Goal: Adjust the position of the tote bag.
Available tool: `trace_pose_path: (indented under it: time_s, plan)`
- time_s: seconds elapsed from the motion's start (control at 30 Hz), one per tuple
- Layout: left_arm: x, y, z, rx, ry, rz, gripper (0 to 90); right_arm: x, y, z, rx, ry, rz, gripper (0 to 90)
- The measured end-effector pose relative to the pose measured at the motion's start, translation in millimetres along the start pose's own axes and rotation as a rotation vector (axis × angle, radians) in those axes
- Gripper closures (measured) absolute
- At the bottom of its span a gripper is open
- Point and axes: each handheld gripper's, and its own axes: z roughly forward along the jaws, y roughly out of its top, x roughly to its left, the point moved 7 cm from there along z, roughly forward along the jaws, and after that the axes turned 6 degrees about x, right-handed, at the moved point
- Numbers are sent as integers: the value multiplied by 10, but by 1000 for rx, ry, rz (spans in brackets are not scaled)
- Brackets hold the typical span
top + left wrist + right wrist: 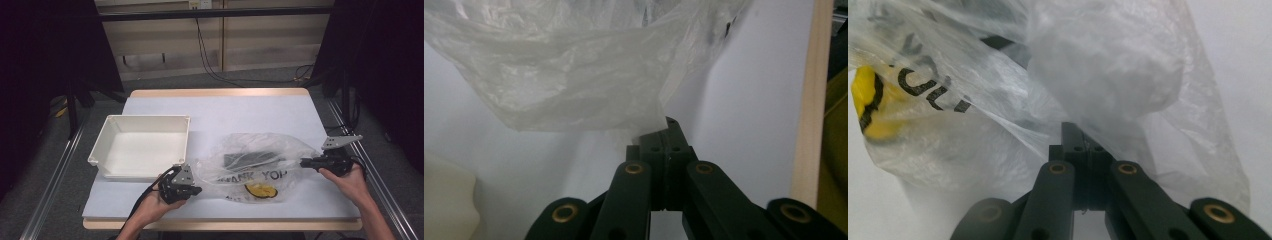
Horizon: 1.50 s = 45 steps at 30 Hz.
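A clear plastic bag [252,165] with black lettering and a yellow smiley lies spread across the table's front half, with a dark flat object [248,160] inside it. My left gripper [196,189] is shut on the bag's left edge; in the left gripper view the bag [569,65] runs into the closed left gripper [665,131]. My right gripper [305,162] is shut on the bag's right edge; in the right gripper view the film [1098,75] bunches over the closed right gripper [1079,136], with the yellow print [873,105] at left.
A white rectangular bin [140,145], empty as far as I see, stands left of the bag on the pale table [225,107]. The table's wooden front edge [225,224] runs just below both hands. Metal rails flank the table.
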Motion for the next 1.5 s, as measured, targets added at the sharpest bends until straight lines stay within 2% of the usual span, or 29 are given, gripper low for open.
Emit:
trace_pose_path:
  time_s: [0.03,0.17,0.2,0.23,0.3,0.4,0.43,0.57,0.6,0.63,0.67,0.7,0.73,0.77,0.8,0.87,0.93,0.97,1.0,1.03,1.07,1.2,1.27,1.3,1.33,1.37,1.4,1.5]
  plan:
    - [9,-15,12,13,-1,14,900,2,-21,23,15,-3,4,900]
    - [18,-32,36,-5,-1,-4,900,-16,-73,109,33,3,10,900]
    - [30,-46,23,14,1,19,900,-20,-94,140,45,-2,6,900]
    - [15,-40,36,-6,4,0,900,-19,-119,168,65,-6,11,900]
    - [16,-42,35,-7,7,7,900,-25,-168,233,85,-7,11,900]
    - [16,-43,36,-6,9,9,900,-31,-194,257,67,3,30,900]
    - [17,-45,35,-6,9,7,900,-27,-208,249,65,-9,40,900]
    - [23,-60,35,-34,-8,-38,900,-18,-207,251,59,-24,35,900]
    - [31,-68,28,-25,-19,-29,900,-15,-207,251,57,-29,31,900]
    - [35,-51,42,-46,-14,-41,900,-9,-202,249,51,-32,22,885]
    - [35,-51,42,-46,-14,-41,900,-9,-202,249,51,-32,22,885]
    - [43,-48,39,-38,-14,-36,900,0,-193,243,39,-29,22,850]
    - [33,-19,49,-57,-17,-41,900,40,-160,214,17,-20,22,791]
    - [19,-8,45,-60,-23,-36,898,61,-136,195,2,-16,17,780]
    - [19,-8,45,-60,-23,-36,870,61,-136,195,2,-16,17,780]
    - [-28,12,21,-77,-25,-52,823,102,-88,132,-28,-21,13,714]
    - [-49,10,-13,-95,-26,-59,766,110,-68,79,-48,-26,17,688]
    - [-60,12,-32,-119,-29,-71,742,119,-56,49,-65,-19,22,668]
    - [-60,2,-63,-119,-20,-81,719,124,-46,16,-78,-16,25,632]
    - [-67,1,-90,-139,-30,-89,687,130,-37,-17,-89,-16,30,602]
    - [-67,4,-117,-165,-29,-103,672,138,-25,-52,-102,-18,31,587]
    - [-53,4,-248,-213,-15,-139,608,168,23,-194,-156,-23,40,515]
    - [-53,5,-283,-224,-11,-148,580,193,25,-255,-166,-32,44,480]
    - [-51,3,-359,-239,0,-158,551,207,25,-284,-173,-30,45,476]
    - [-51,3,-359,-239,0,-158,524,207,25,-284,-173,-30,45,476]
    - [-55,9,-437,-273,-6,-182,501,231,22,-342,-189,-31,47,457]
    - [-57,11,-472,-284,-4,-190,479,238,20,-370,-193,-36,48,440]
    - [-60,36,-580,-314,21,-194,456,263,19,-464,-214,-43,57,420]
